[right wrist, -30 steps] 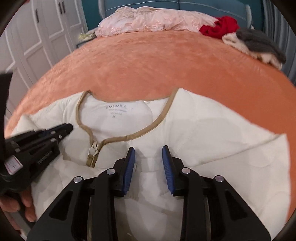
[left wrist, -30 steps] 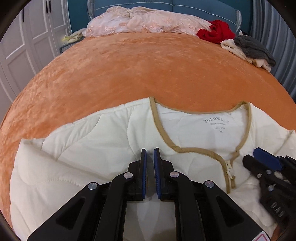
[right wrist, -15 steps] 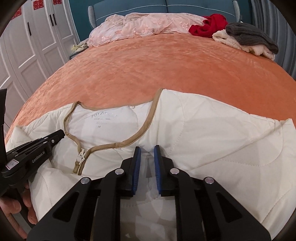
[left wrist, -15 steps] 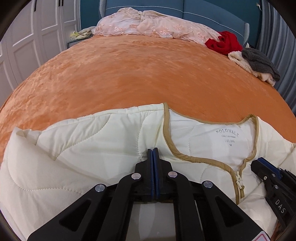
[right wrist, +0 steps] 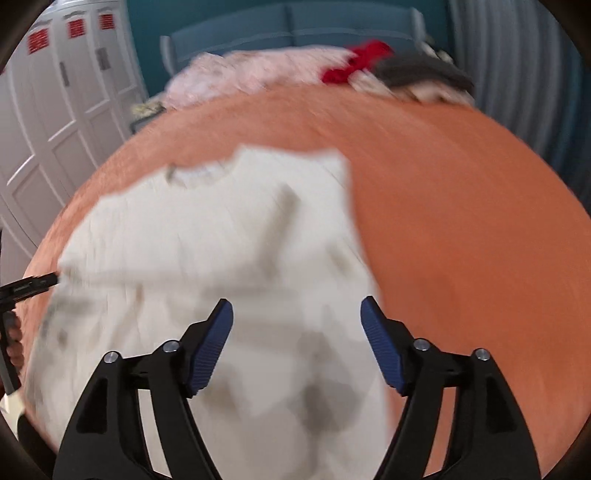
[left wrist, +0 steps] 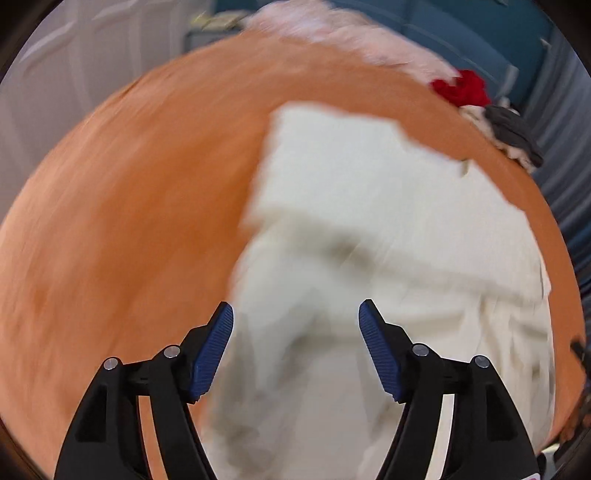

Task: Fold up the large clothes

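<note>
A cream quilted garment [left wrist: 369, 229] lies folded over itself on the orange bed [left wrist: 129, 206]; it also shows in the right wrist view [right wrist: 221, 236]. Both views are motion-blurred. My left gripper [left wrist: 295, 325] is open and empty above the garment's near left part. My right gripper [right wrist: 297, 321] is open and empty above its near right part. The left gripper's tip [right wrist: 33, 284] shows at the left edge of the right wrist view, beside the garment.
At the bed's far end lie a pink floral cloth [right wrist: 251, 74], a red garment [right wrist: 354, 62] and a grey and cream pile [right wrist: 421, 81]. White wardrobe doors [right wrist: 55, 110] stand at the left. A blue headboard [right wrist: 295, 26] is behind.
Both grippers were shut on the garment near its collar; now both are wide open and lifted back. The collar half has been carried over and dropped, so the garment lies folded.
</note>
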